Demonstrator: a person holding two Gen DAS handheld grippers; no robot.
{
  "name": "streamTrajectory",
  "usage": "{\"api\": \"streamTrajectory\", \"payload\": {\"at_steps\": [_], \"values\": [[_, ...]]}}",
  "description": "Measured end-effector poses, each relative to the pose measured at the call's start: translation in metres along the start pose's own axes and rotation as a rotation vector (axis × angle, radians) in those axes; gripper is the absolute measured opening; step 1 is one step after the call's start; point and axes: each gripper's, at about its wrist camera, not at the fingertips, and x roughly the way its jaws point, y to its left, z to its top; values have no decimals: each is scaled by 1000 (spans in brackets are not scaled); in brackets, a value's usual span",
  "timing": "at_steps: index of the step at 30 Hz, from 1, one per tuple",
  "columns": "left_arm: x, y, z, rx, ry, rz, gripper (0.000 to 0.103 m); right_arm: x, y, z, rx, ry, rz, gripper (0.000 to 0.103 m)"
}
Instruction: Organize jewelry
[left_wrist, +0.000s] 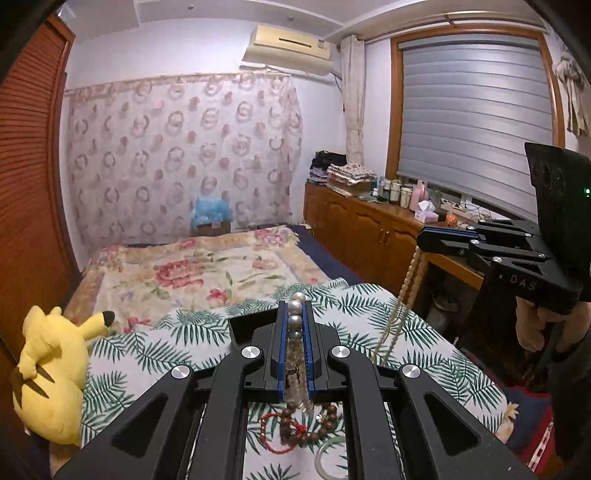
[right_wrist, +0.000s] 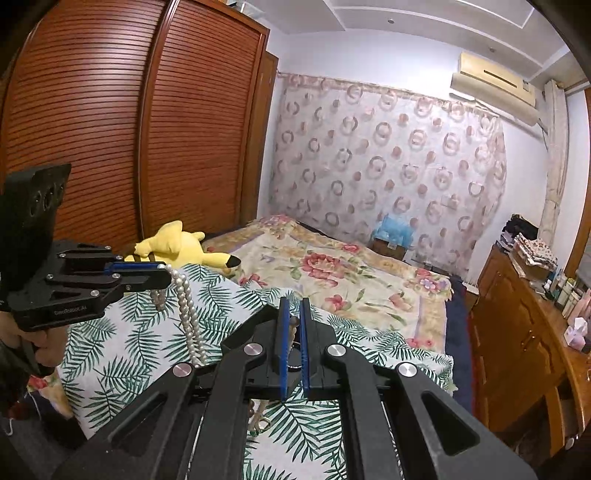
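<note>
My left gripper (left_wrist: 296, 306) is shut on a white pearl necklace (left_wrist: 295, 317); its pearls sit between the blue pads, and in the right wrist view it hangs from that gripper (right_wrist: 164, 273) as a long strand (right_wrist: 188, 314) down to the leaf-print cloth (right_wrist: 122, 354). My right gripper (right_wrist: 294, 310) is shut on a tan bead necklace (left_wrist: 406, 284), which hangs from it (left_wrist: 424, 240) in the left wrist view. Brown wooden bead bracelets (left_wrist: 306, 428), a red cord bracelet (left_wrist: 273, 432) and a pale jade bangle (left_wrist: 328, 458) lie on the cloth below my left gripper.
A yellow plush toy (left_wrist: 51, 373) lies at the bed's left edge by the wooden wardrobe (right_wrist: 110, 129). A floral blanket (left_wrist: 207, 266) covers the far bed. A wooden cabinet (left_wrist: 369, 229) with bottles and a tissue box runs along the right under the window.
</note>
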Motion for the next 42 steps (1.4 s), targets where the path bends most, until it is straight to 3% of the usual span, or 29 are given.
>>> {"api": "streamTrajectory", "payload": {"at_steps": [14, 18, 23, 26, 42], "values": [[11, 2, -9, -6, 33, 7, 7, -18, 4, 18, -8, -63, 13, 6], [25, 6, -23, -17, 75, 14, 7, -4, 4, 6, 6, -9, 26, 6], [31, 11, -34, -30, 101, 15, 7, 42, 15, -34, -10, 150, 36, 6], [33, 12, -38, -31, 111, 16, 7, 54, 15, -46, 15, 180, 49, 6], [56, 16, -61, -45, 179, 11, 7, -5, 11, 6, 5, 7, 56, 6]]}}
